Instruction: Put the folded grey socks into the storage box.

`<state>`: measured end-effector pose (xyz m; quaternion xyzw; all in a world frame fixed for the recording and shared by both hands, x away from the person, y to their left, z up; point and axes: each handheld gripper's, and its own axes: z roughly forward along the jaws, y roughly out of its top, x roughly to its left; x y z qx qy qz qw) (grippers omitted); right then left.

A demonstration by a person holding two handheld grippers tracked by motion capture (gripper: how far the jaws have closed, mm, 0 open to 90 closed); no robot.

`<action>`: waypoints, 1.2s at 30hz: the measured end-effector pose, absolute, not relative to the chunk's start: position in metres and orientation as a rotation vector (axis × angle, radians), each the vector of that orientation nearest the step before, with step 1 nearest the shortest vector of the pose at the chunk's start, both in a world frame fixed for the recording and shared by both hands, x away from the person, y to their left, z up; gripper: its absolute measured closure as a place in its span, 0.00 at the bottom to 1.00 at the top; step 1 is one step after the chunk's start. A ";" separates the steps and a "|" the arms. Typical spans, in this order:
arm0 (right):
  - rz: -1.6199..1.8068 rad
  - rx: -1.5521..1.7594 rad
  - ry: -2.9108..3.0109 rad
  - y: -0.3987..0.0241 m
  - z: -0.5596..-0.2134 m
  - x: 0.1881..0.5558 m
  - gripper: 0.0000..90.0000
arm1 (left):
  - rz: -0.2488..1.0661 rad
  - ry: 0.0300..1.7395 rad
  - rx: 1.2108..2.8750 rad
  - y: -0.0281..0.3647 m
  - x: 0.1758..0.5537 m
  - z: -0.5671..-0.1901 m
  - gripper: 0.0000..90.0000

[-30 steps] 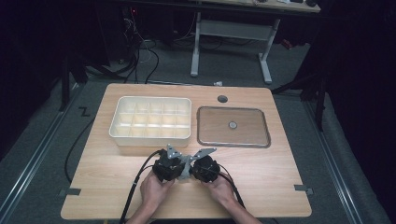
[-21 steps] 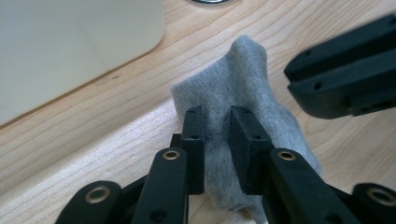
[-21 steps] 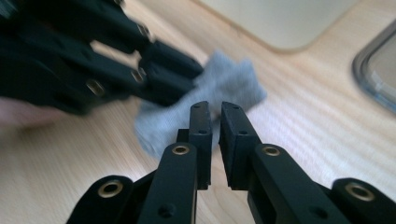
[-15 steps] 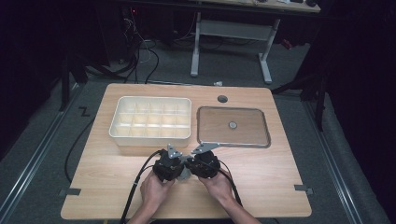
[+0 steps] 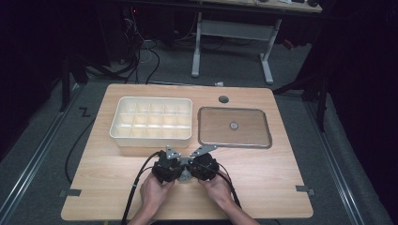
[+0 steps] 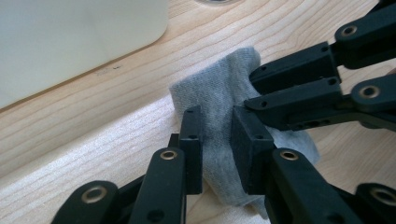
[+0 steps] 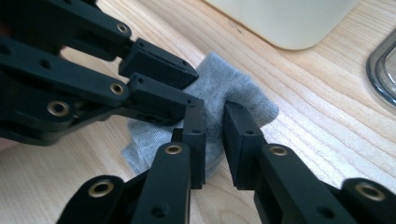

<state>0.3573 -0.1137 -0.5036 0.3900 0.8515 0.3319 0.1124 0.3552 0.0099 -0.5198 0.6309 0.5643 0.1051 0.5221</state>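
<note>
In the high view, the grey cloth (image 5: 187, 176) is almost wholly covered by the left gripper (image 5: 173, 154) and right gripper (image 5: 202, 152); its shape cannot be read there. In the left gripper view, the lower end of the cloth is hidden behind the jaws and cut off by the bottom edge. The white compartment box (image 6: 70, 37) is cut off by the top and left edges. In the right gripper view, the tray (image 7: 384, 70) is cut off by the right edge, and part of the cloth lies hidden behind the other gripper's jaws.

The table (image 5: 281, 187) is lit brightly from above, and the room around it is very dark. The high view is soft and grainy. Both gripper views are sharp, with soft shadows.
</note>
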 end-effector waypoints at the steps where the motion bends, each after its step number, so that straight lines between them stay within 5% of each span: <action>1: 0.962 1.141 2.501 -0.113 -0.504 0.357 0.90 | 0.248 1.354 1.501 0.010 0.355 -0.520 0.83; 16: 1.048 1.104 2.491 -0.126 -0.518 0.357 0.92 | 0.251 1.318 1.511 0.012 0.354 -0.521 0.81; 23: 1.054 1.115 2.497 -0.128 -0.518 0.358 0.91 | 0.187 1.314 1.475 0.017 0.346 -0.514 0.58; 36: 1.062 1.091 2.497 -0.132 -0.527 0.360 0.92 | 0.225 1.297 1.541 0.013 0.348 -0.524 0.62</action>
